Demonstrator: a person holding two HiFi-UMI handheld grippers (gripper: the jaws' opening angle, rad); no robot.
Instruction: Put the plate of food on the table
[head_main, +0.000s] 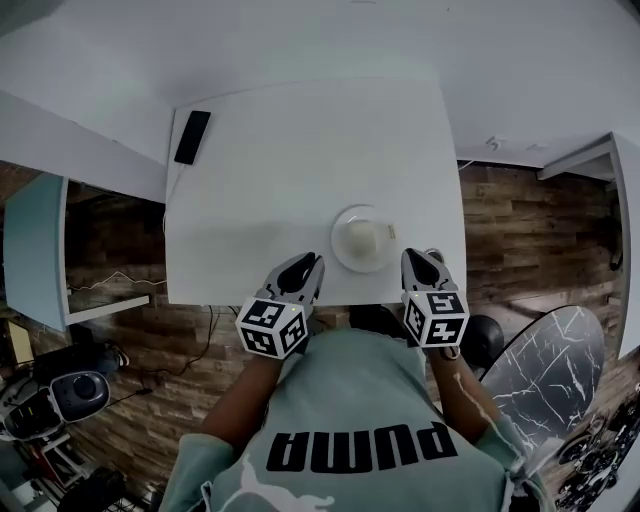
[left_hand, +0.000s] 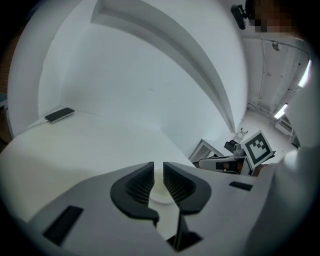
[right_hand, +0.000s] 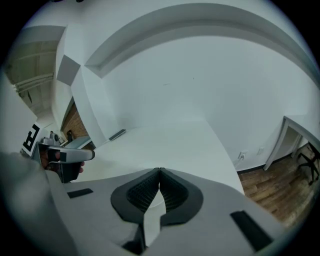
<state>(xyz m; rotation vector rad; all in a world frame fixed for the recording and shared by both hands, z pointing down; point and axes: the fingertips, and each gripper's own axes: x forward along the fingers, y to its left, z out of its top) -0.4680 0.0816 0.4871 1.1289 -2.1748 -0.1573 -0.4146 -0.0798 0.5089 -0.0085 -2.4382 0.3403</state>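
Plate (head_main: 341, 250) with pale food (head_main: 364, 236) sits flat on the white table (head_main: 300, 170), near the front edge and between the two grippers. Neither one holds it, so the set-down looks done.

Left gripper (head_main: 304, 266): fingers a narrow gap apart, pads pressing on nothing. A pale curved shape shows low in the gap; cannot tell if it is the plate's rim. Tips sit just left of the plate, apart from it in the head view.

Right gripper (head_main: 421, 262): fingers closed together, nothing between them, just right of the plate.

Likely reason for the pose: both tools flank the plate after steadying it, leaving room to back off toward the person.

Surroundings: dark phone (head_main: 192, 137) at the far left corner, well apart. Nothing else on the tabletop, nothing blocking withdrawal. Marble-patterned round top (head_main: 555, 365) stands off to the right over wooden floor.
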